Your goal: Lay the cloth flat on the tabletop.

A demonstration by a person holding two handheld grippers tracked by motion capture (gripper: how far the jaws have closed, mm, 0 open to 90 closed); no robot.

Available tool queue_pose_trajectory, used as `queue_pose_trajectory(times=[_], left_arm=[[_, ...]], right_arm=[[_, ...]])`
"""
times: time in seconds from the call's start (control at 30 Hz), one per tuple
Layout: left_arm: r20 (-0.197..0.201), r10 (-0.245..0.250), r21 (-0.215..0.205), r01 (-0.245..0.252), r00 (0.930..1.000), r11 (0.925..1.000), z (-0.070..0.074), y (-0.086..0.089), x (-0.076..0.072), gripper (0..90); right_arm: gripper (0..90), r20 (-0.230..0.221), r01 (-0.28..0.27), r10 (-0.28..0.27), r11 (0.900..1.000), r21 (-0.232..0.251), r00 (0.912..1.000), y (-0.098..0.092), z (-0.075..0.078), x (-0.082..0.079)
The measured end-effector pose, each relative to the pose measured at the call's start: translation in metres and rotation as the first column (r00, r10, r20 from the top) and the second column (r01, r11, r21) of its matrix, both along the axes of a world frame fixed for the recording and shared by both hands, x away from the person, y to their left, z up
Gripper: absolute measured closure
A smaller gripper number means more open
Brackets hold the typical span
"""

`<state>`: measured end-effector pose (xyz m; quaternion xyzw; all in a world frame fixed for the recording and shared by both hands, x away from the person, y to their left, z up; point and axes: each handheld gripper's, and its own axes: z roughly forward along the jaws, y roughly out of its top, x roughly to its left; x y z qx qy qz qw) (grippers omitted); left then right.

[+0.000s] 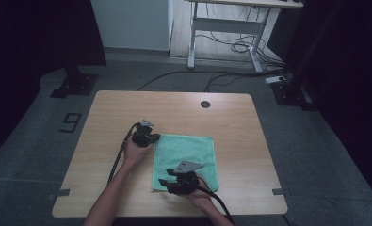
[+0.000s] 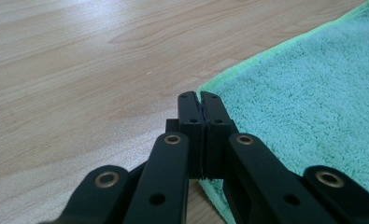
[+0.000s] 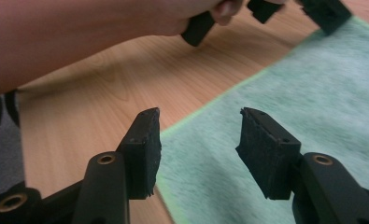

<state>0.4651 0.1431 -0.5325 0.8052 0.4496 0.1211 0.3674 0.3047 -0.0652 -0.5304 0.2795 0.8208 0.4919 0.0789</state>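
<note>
Now the left hand-held gripper (image 2: 201, 100) is pressed together on the cloth's (image 1: 186, 157) far-left corner, pinching its edge. Nearer the person, the right hand-held gripper (image 3: 198, 140) stands spread over the cloth's near-left edge on the worktop (image 1: 127, 108).

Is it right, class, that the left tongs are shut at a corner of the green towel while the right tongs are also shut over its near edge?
Not quite. The left tongs are shut at the corner of the green towel, but the right tongs stand open over its near edge, nothing pinched between the pads; the right gripper view shows the gap.
</note>
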Motion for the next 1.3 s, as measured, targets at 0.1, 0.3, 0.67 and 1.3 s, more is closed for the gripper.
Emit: queue_pose_trajectory(times=[0.1,0.3,0.67,1.3], left_arm=[[0.001,0.000,0.002,0.000,1.0000,1.0000,0.000,0.000,0.000,88.7],[-0.006,0.005,0.003,-0.005,1.0000,1.0000,-0.001,-0.001,0.000,88.7],[-0.013,0.006,0.005,-0.006,0.9999,1.0000,-0.003,-0.001,0.001,88.6],[0.005,0.009,-0.012,-0.009,0.9999,0.9999,0.007,0.001,-0.003,88.7]], right_arm=[[48.8,-0.002,-0.015,0.015,1.000,-0.002,0.9999,0.006,0.000,-0.001],[49.6,-0.014,-0.073,0.072,0.997,-0.037,0.9973,0.027,-0.008,-0.007],[53.3,-0.016,-0.069,0.067,0.989,-0.132,0.9976,0.039,-0.017,-0.010],[88.1,0.023,-0.031,0.035,0.987,-0.157,0.9991,0.043,-0.017,-0.015]])
